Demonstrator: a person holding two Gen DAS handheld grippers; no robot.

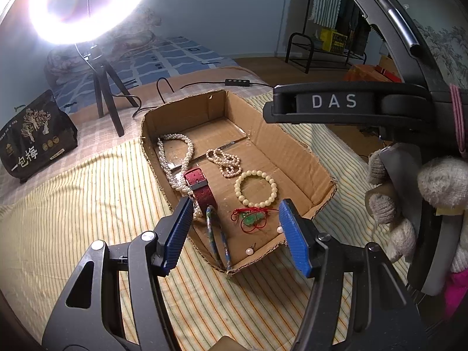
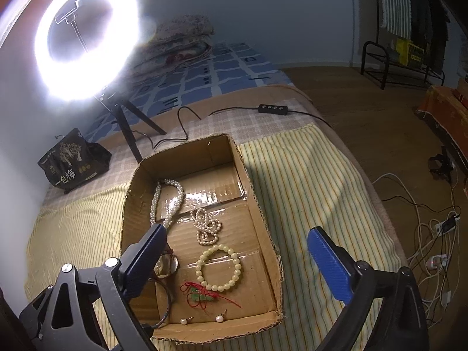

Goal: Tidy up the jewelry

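Observation:
A shallow cardboard box [image 1: 295,158] [image 2: 263,204] lies on a striped cloth. In it lie a long pearl necklace [image 1: 172,161] [image 2: 172,196], a bunched pearl strand [image 1: 225,161] [image 2: 207,226], a cream bead bracelet [image 1: 256,188] [image 2: 219,267], a red watch strap [image 1: 200,188], a green pendant on red cord [image 1: 251,219] [image 2: 204,295], a bangle [image 1: 216,239] and two pearl earrings [image 2: 201,318]. My left gripper [image 1: 237,235] is open and empty above the box's near end. My right gripper [image 2: 242,263] is open and empty above the box; its body shows in the left wrist view [image 1: 345,102].
A lit ring light on a tripod [image 1: 108,96] [image 2: 131,128] stands behind the box, with its cable and controller [image 2: 273,108]. A black snack bag [image 1: 35,143] [image 2: 73,163] sits at the left. Cables and a power strip [image 2: 438,234] lie on the floor at the right.

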